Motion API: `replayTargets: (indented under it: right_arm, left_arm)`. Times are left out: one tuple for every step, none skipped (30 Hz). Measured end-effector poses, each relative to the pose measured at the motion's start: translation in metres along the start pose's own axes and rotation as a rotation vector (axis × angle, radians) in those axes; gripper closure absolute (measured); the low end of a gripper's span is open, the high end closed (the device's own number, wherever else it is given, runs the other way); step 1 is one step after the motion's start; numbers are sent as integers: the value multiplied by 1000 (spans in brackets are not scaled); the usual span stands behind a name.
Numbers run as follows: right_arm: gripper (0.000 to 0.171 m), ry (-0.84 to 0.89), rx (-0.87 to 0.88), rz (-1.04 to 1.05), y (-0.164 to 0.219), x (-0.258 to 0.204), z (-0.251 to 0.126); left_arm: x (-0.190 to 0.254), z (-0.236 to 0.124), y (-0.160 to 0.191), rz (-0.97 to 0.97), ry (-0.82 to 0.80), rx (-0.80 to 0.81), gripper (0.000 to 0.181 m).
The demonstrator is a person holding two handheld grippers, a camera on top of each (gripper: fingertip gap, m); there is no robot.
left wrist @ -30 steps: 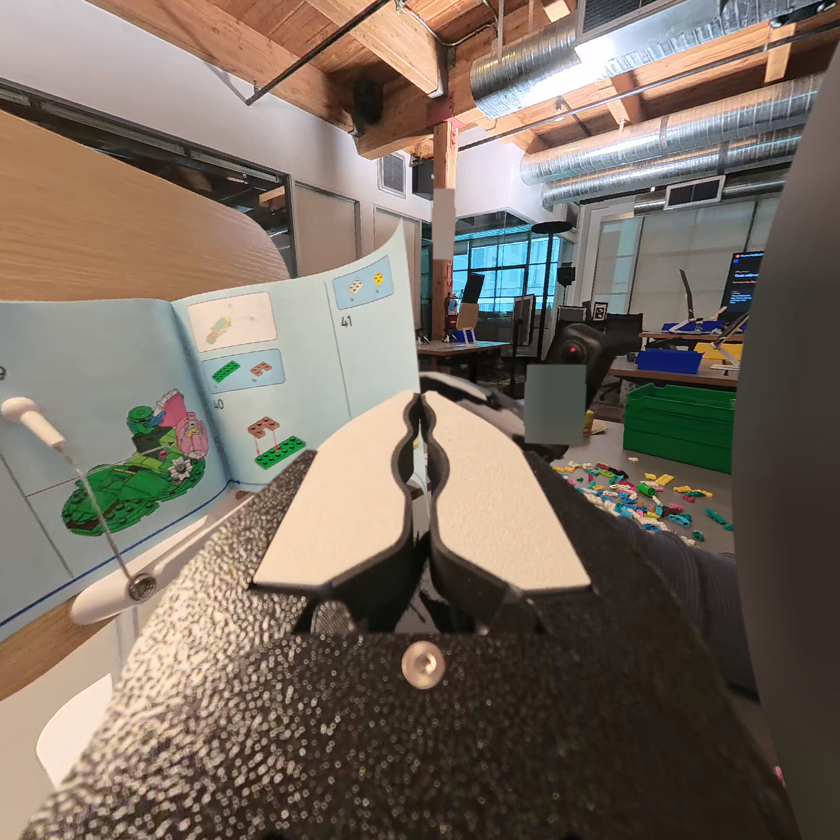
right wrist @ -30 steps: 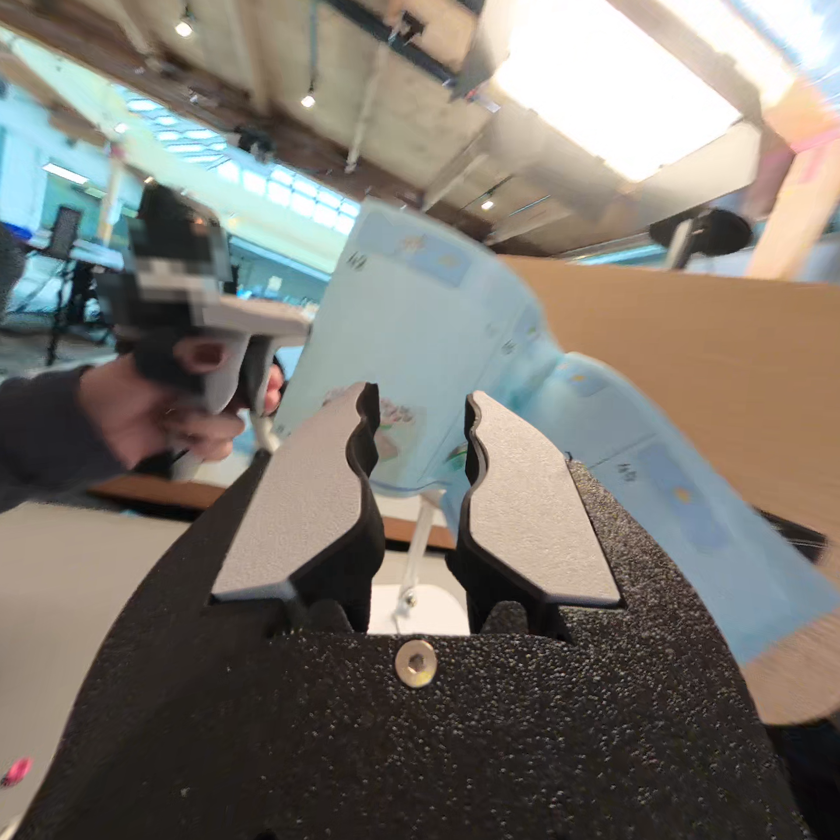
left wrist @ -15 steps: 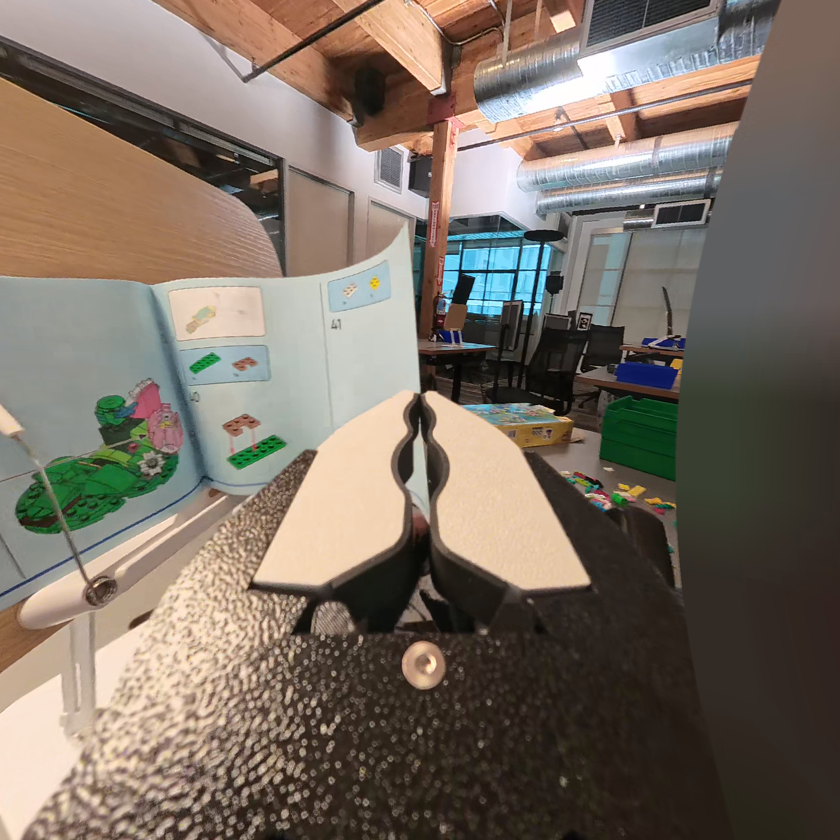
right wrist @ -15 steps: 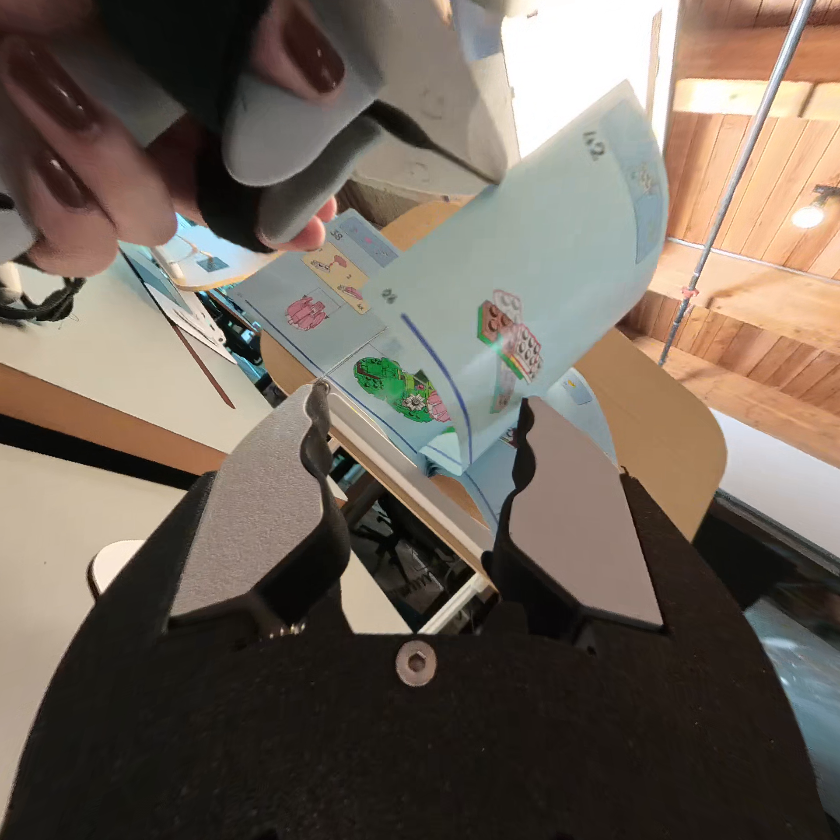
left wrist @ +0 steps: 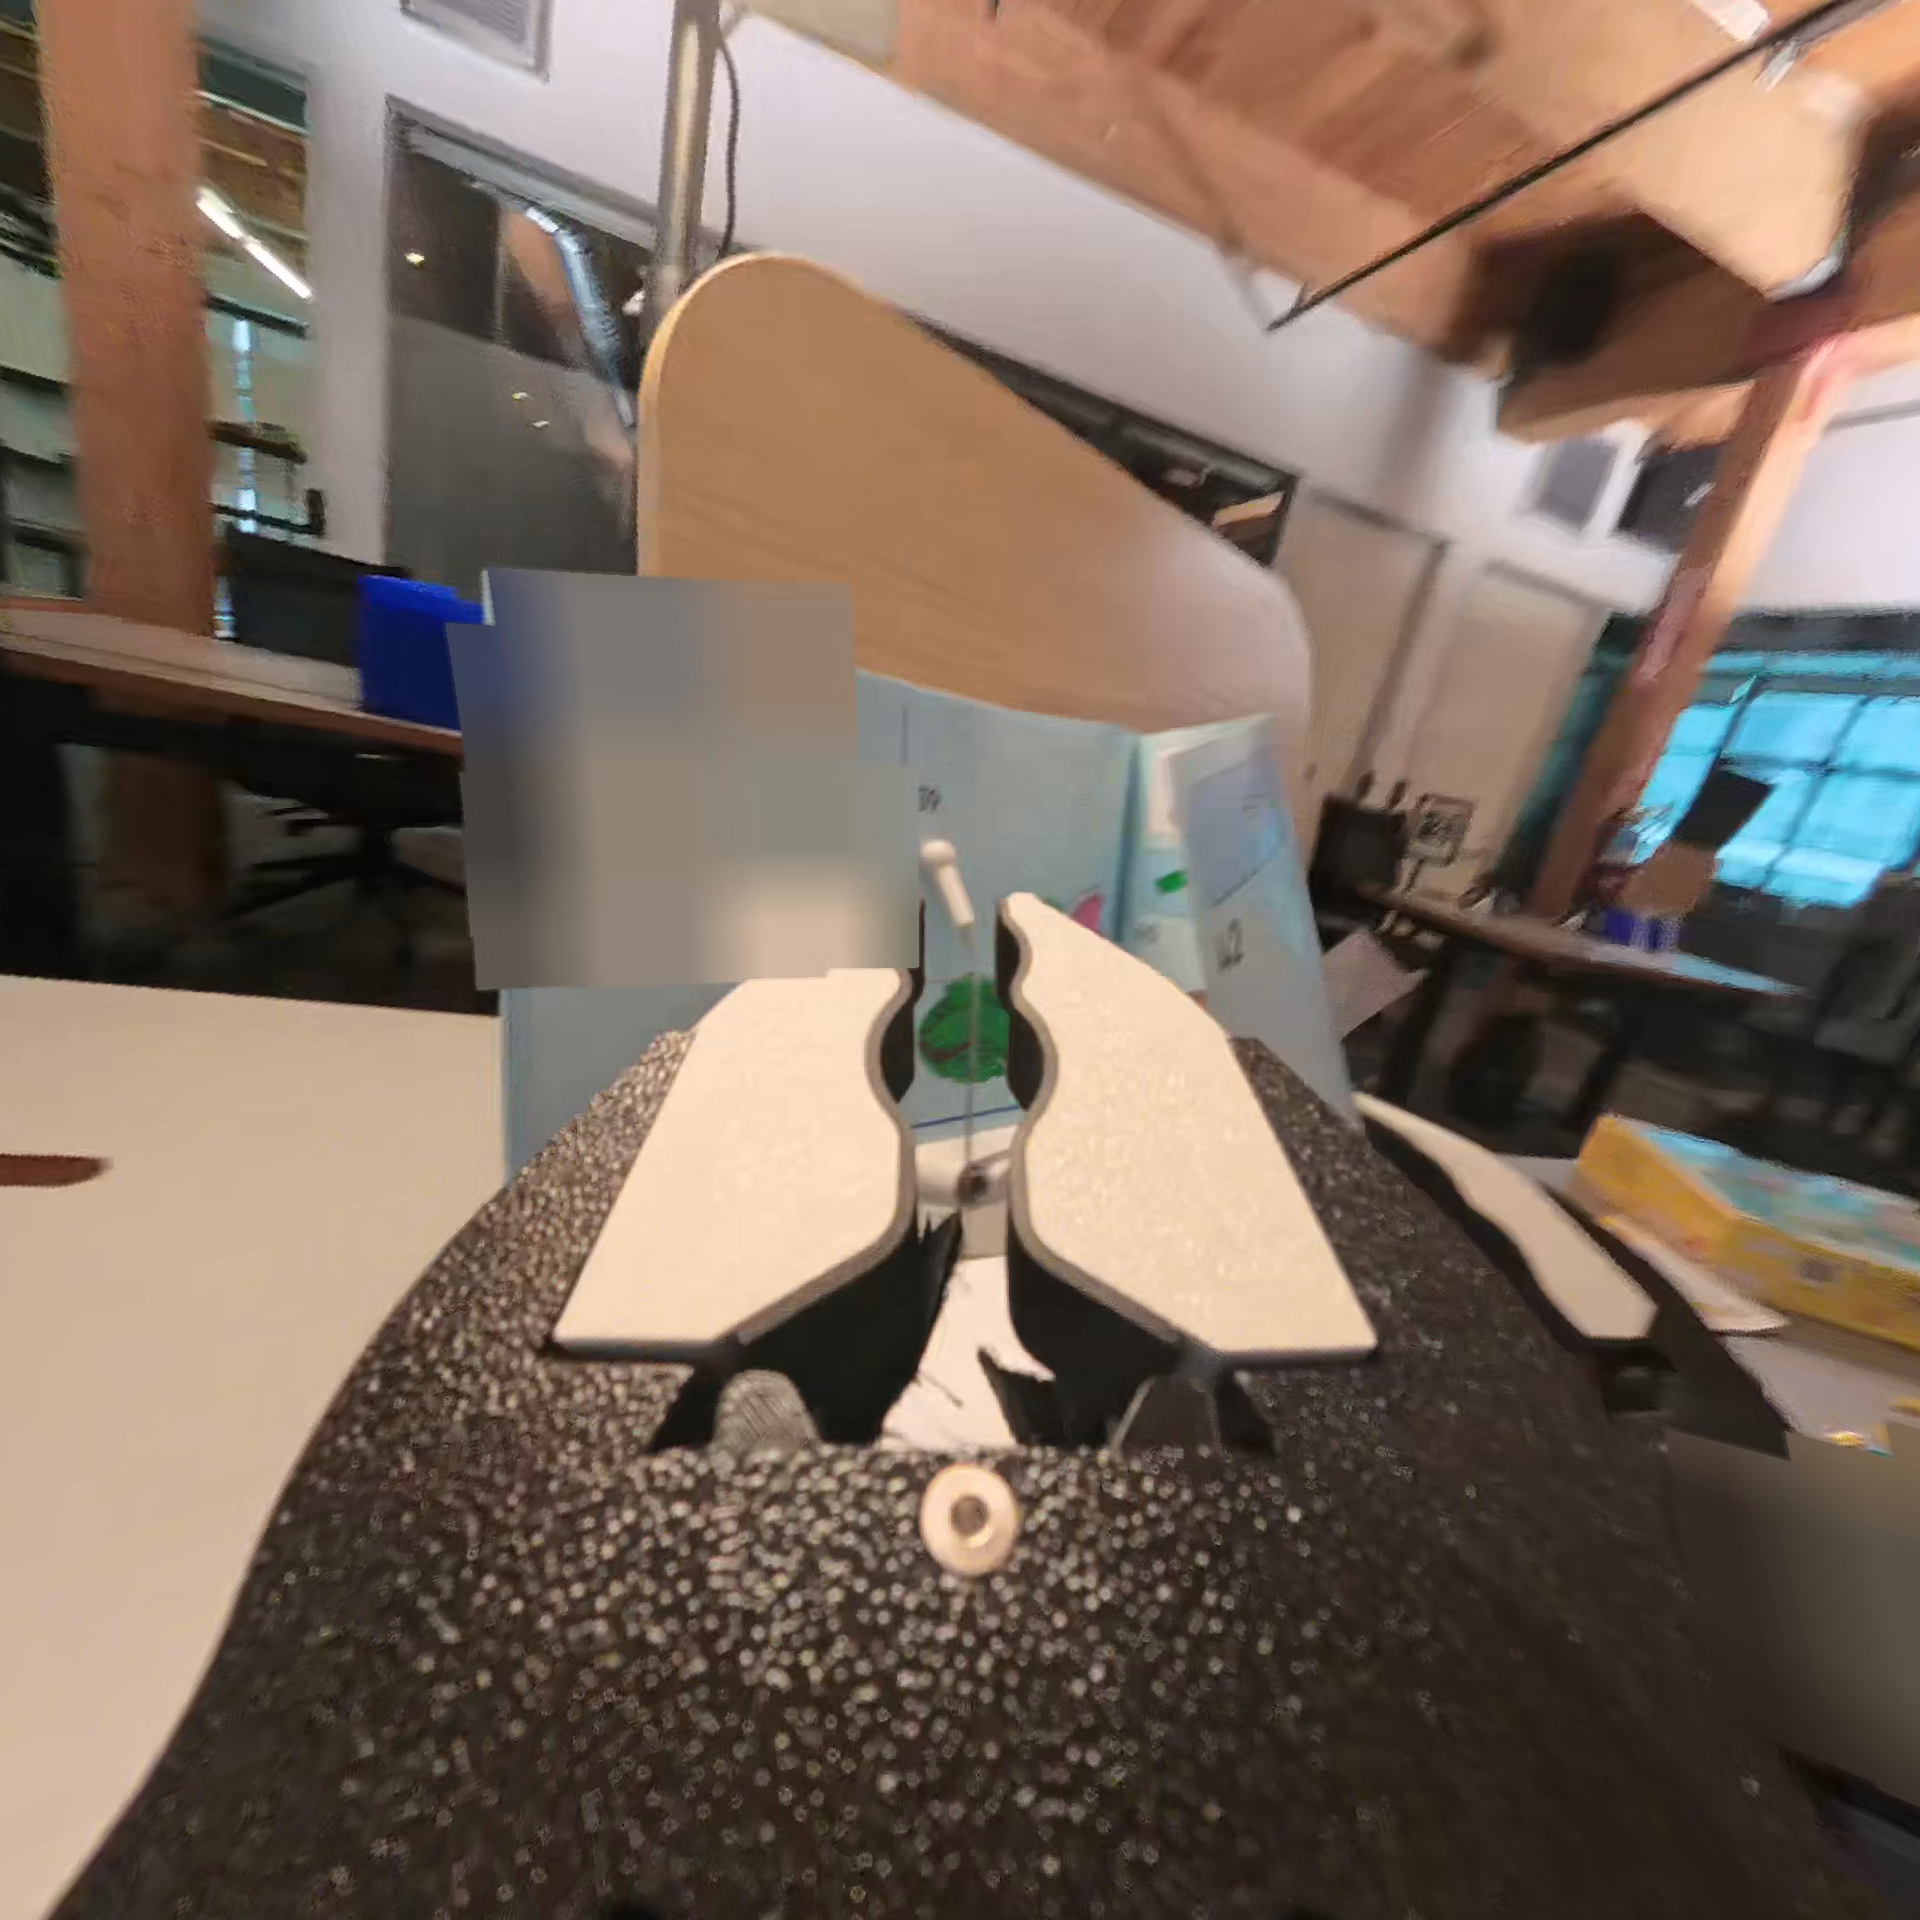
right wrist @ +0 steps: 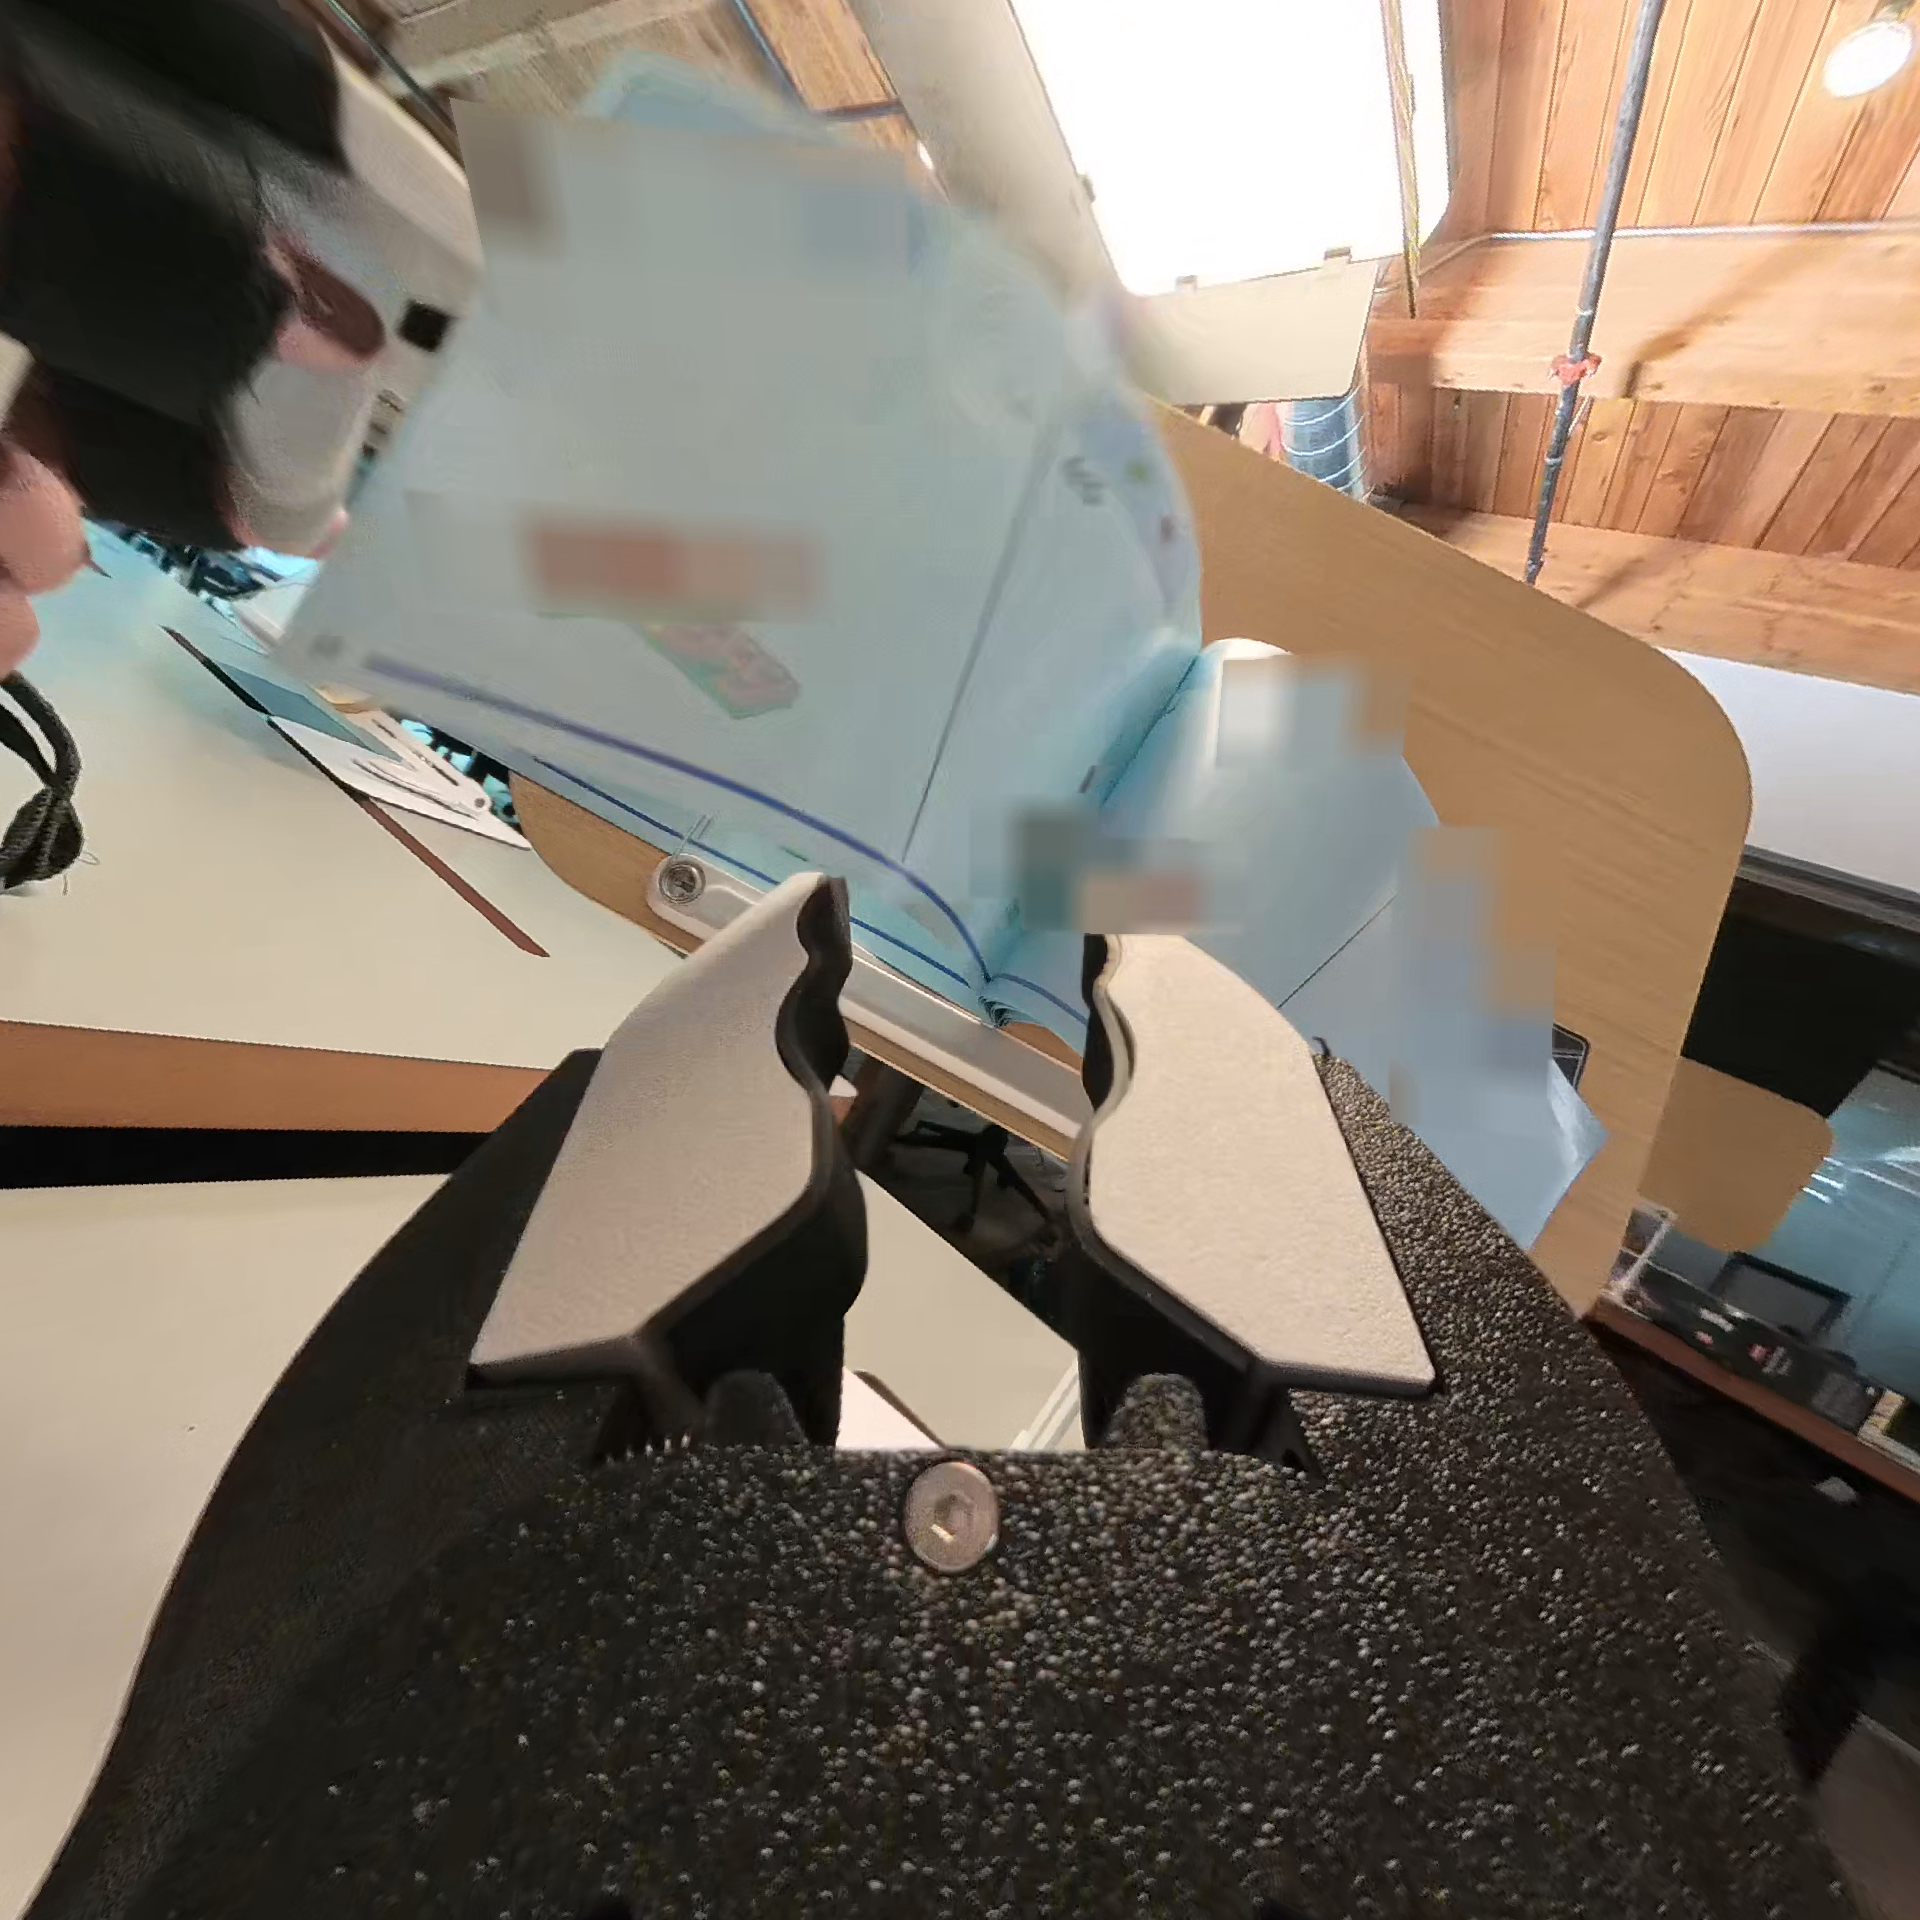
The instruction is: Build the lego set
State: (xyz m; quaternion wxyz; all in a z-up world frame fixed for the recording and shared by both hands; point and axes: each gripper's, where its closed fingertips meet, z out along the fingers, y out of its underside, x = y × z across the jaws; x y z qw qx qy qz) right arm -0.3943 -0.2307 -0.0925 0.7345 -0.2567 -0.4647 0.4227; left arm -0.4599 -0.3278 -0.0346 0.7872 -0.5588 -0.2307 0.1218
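The light blue instruction booklet [left wrist: 1039,810] stands open on a tan wooden stand [left wrist: 883,468] straight ahead of my left gripper [left wrist: 956,935]. The left jaws stand a little apart with nothing between them. A white wire page clip [left wrist: 945,883] lies across the left page. One page [left wrist: 1236,831] stands up edge-on. In the right wrist view the booklet [right wrist: 727,416] is close and blurred, with a page swinging over the stand [right wrist: 1507,727]. My right gripper [right wrist: 956,914] is open and empty just below the stand's white ledge [right wrist: 935,1018]. No bricks show.
A white table [left wrist: 208,1143] runs to the left. A yellow set box [left wrist: 1766,1236] lies at the right, behind my right gripper's finger [left wrist: 1507,1226]. A hand on the left gripper [right wrist: 135,260] shows at the upper left of the right wrist view. Black strap [right wrist: 42,810] lies on the table. My right fingertips sit around 12 cm from my left ones.
My left gripper was shut at the page's edge; it is now slightly open and has swung left and back from the booklet. The page is flipping over. The right gripper stays open.
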Motion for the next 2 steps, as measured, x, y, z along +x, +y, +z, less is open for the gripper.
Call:
replayTargets:
  right_arm:
    - [129, -6, -2, 9, 0, -1, 0]
    - [130, -15, -4, 18, 1, -2, 1]
  left_arm:
    - [-4, 7, 6, 60, -32, -54, 168]
    - [-6, 14, 14, 119, -55, -118, 167]
